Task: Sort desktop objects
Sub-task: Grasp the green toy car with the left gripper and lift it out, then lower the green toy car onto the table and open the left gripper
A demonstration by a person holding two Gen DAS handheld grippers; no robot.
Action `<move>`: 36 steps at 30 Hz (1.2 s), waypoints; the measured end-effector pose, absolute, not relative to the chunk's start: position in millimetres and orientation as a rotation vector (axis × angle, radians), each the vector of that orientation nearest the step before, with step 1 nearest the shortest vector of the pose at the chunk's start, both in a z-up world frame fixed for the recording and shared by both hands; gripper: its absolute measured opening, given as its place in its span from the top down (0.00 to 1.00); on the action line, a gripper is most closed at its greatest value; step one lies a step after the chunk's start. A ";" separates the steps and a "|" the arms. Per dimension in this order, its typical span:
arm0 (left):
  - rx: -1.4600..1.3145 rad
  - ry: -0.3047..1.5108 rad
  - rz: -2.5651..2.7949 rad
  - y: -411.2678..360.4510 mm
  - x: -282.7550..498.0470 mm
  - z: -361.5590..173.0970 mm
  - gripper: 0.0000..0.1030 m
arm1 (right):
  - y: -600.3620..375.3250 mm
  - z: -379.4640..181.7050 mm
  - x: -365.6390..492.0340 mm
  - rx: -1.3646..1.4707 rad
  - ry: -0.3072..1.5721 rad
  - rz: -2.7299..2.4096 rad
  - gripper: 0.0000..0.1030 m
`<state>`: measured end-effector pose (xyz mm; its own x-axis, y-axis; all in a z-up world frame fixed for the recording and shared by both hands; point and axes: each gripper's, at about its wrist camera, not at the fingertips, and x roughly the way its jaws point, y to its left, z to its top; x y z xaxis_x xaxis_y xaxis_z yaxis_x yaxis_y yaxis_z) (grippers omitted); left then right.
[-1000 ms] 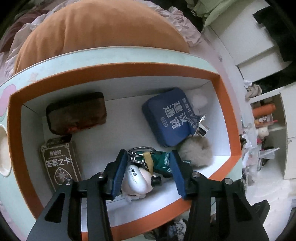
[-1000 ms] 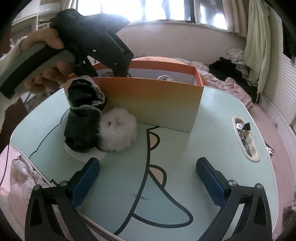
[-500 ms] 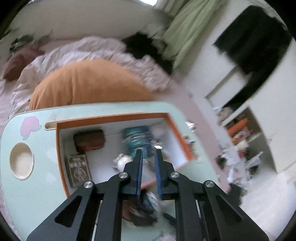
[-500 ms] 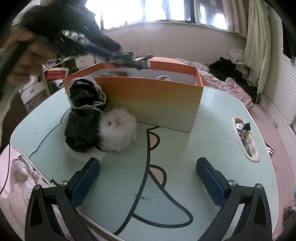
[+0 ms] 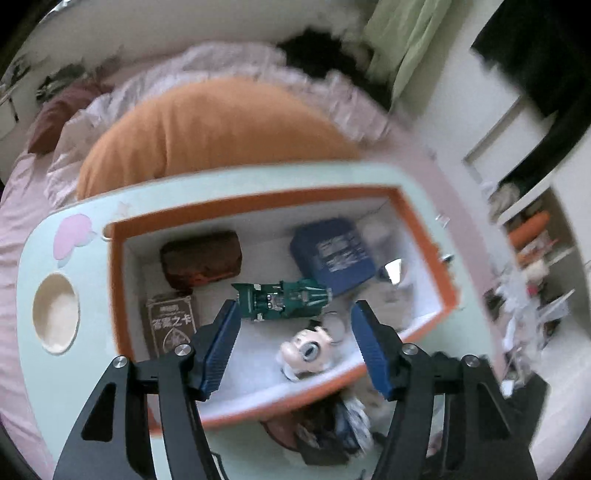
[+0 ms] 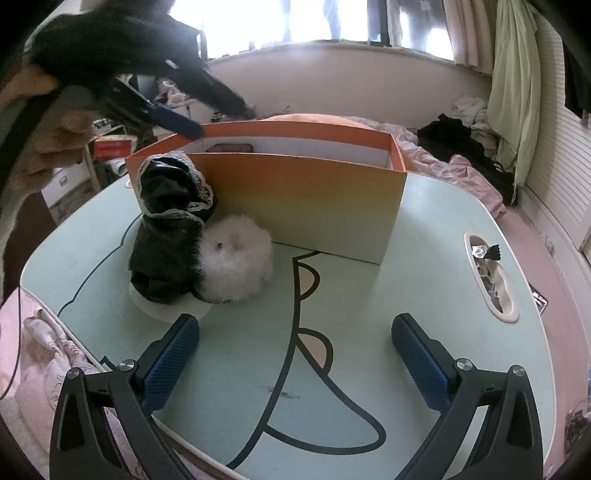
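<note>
The left gripper (image 5: 293, 328) hung spread above the orange box (image 5: 421, 229), a green toy car (image 5: 282, 299) at its 12 o'clock; the right gripper (image 6: 295, 360) gaped, empty.

Daylight is pouring through the window (image 6: 332, 26) beyond the far edge of the desk (image 6: 443, 258), blowing its panes out to white glare. In the right wrist view the desk is showing sharp and evenly lit, while the left gripper (image 6: 177, 122) is smearing into a dark blur. The left wrist view is dimmer and motion-blurred, worst toward its right side. Both pictures are bending at the edges with dark corners.
</note>
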<state>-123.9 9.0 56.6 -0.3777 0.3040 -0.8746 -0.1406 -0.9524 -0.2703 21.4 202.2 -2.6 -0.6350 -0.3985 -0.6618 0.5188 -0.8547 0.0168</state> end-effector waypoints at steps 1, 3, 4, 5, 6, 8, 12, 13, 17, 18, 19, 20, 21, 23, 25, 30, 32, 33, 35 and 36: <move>-1.625 -0.174 2.367 13.8 -132.2 49.6 0.39 | 202.6 -2.4 21.3 0.931 0.238 -2.444 0.00; -1.692 -0.138 2.343 18.8 -141.7 40.4 0.39 | 202.3 -2.8 21.6 0.931 0.238 -2.444 0.00; -1.707 -0.118 2.366 20.1 -146.0 37.4 0.39 | 202.6 -2.6 21.5 0.931 0.238 -2.444 0.00; -1.718 -0.095 2.380 20.9 -147.9 35.7 0.38 | 202.8 -2.6 21.5 0.931 0.238 -2.444 0.00; -1.720 -0.050 2.408 22.4 -150.8 33.5 0.37 | 202.6 -3.0 21.7 0.931 0.238 -2.444 0.00; -1.762 0.000 2.414 24.0 -158.8 24.9 0.31 | 202.8 -1.9 20.8 0.931 0.238 -2.443 0.00; -1.857 -0.077 2.291 22.6 -168.9 13.4 0.29 | 201.8 -0.7 21.1 0.928 0.241 -2.444 0.00; -1.878 -0.048 2.264 25.0 -168.6 11.3 0.29 | 202.3 -1.0 20.2 0.929 0.237 -2.443 0.00; -1.901 0.042 2.254 33.3 -166.1 8.3 0.28 | 201.6 -0.5 20.3 0.928 0.239 -2.443 0.00; -1.900 0.087 2.268 36.8 -165.7 7.3 0.28 | 201.6 -0.6 20.6 0.928 0.239 -2.443 0.00; -1.898 0.163 2.287 42.6 -165.2 5.4 0.27 | 201.7 -0.2 20.2 0.927 0.240 -2.443 0.00; -1.879 0.195 2.303 45.9 -164.3 5.6 0.26 | 202.1 -0.4 19.7 0.928 0.239 -2.443 0.00; -1.859 0.212 2.307 49.0 -163.4 6.0 0.28 | 201.8 -0.8 20.6 0.929 0.238 -2.442 0.00; -1.837 0.217 2.311 50.1 -161.2 6.6 0.29 | 201.5 -0.5 20.7 0.926 0.237 -2.442 0.00; -1.801 0.196 2.320 46.4 -157.0 8.4 0.29 | 201.8 -0.7 20.2 0.926 0.241 -2.442 0.00; -1.598 -0.007 2.388 21.5 -134.5 39.6 0.29 | 199.0 1.2 19.4 0.925 0.239 -2.442 0.00; -1.467 -0.082 2.423 9.7 -113.0 65.3 0.29 | 199.7 0.7 20.0 0.924 0.243 -2.443 0.00; -1.403 -0.113 2.436 10.1 -106.9 81.1 0.29 | 199.8 0.6 19.9 0.925 0.241 -2.443 0.00; -1.286 -0.167 2.452 0.5 -81.0 103.0 0.29 | 200.0 0.5 20.1 0.924 0.242 -2.443 0.00; -1.235 -0.173 2.455 -9.0 -63.7 110.8 0.29 | 200.2 0.5 20.1 0.924 0.242 -2.442 0.00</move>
<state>-63.7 -9.0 110.8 -0.5382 0.3920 -0.7462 -0.2835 -0.9179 -0.2777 20.1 200.2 0.5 -0.6363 -0.4013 -0.6589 0.5227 -0.8524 0.0144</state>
